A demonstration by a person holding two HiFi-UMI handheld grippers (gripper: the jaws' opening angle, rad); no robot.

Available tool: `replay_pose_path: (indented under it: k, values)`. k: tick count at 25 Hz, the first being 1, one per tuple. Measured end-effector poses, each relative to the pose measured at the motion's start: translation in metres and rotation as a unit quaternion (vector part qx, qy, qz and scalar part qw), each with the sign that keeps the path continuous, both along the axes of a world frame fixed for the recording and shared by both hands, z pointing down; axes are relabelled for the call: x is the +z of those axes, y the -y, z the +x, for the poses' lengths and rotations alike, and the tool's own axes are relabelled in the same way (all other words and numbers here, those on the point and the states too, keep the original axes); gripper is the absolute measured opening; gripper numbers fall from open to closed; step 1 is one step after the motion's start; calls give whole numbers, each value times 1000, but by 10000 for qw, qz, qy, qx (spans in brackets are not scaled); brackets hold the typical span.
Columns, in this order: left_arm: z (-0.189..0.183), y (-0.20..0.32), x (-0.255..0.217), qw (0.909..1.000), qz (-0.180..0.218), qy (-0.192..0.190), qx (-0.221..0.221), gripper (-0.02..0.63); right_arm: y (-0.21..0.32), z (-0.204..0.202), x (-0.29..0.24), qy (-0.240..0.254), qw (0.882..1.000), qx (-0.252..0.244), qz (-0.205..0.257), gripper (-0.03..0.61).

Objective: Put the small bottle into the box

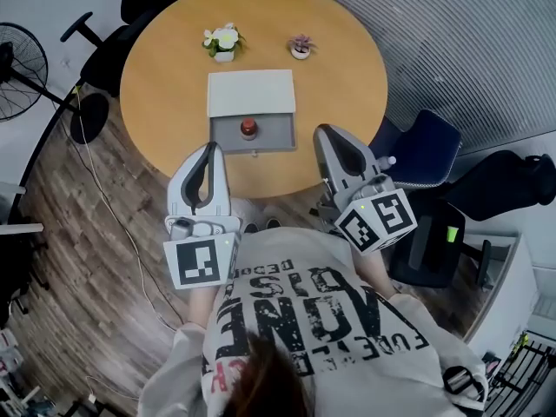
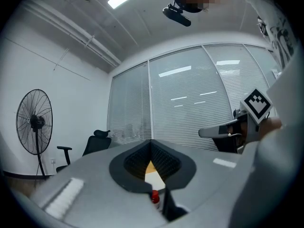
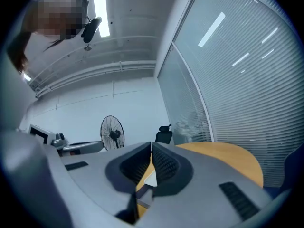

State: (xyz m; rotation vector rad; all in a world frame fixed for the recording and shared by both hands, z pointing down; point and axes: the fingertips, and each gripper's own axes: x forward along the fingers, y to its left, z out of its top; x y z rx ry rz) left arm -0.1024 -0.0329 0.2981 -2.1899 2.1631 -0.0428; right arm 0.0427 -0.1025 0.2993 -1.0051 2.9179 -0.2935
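The small bottle (image 1: 248,128) with a red cap stands inside the grey open tray of the box (image 1: 224,134), under its white lid (image 1: 251,92), on the round wooden table (image 1: 165,76). My left gripper (image 1: 211,148) hovers at the table's near edge, just left of and below the tray, shut and empty. My right gripper (image 1: 324,132) is held to the right of the tray, also shut with nothing in it. In the left gripper view the jaws of the left gripper (image 2: 151,141) meet, and the bottle's red cap (image 2: 155,198) shows below them. The right gripper (image 3: 151,145) shows its jaws closed together.
Two small potted plants (image 1: 224,42) (image 1: 301,47) stand at the table's far side. A floor fan (image 1: 17,59) and a black office chair (image 1: 104,42) are at the left. A blue chair (image 1: 426,150) is at the right. A cable (image 1: 113,215) runs over the wooden floor.
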Motion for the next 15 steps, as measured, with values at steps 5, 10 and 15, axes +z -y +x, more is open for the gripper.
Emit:
replay_pose_path:
  k: [5, 10, 15]
  values:
    - [-15, 6, 4, 9999, -93, -22, 63, 9, -3, -18, -3, -87, 9999, -105, 42, 15]
    - [-20, 19, 7, 9997, -114, -46, 204, 9, 0, -30, 5, -133, 9998, -91, -65, 15]
    - [-19, 33, 8, 9993, -129, -84, 352, 9, 7, -33, 8, -153, 9998, -39, -122, 15]
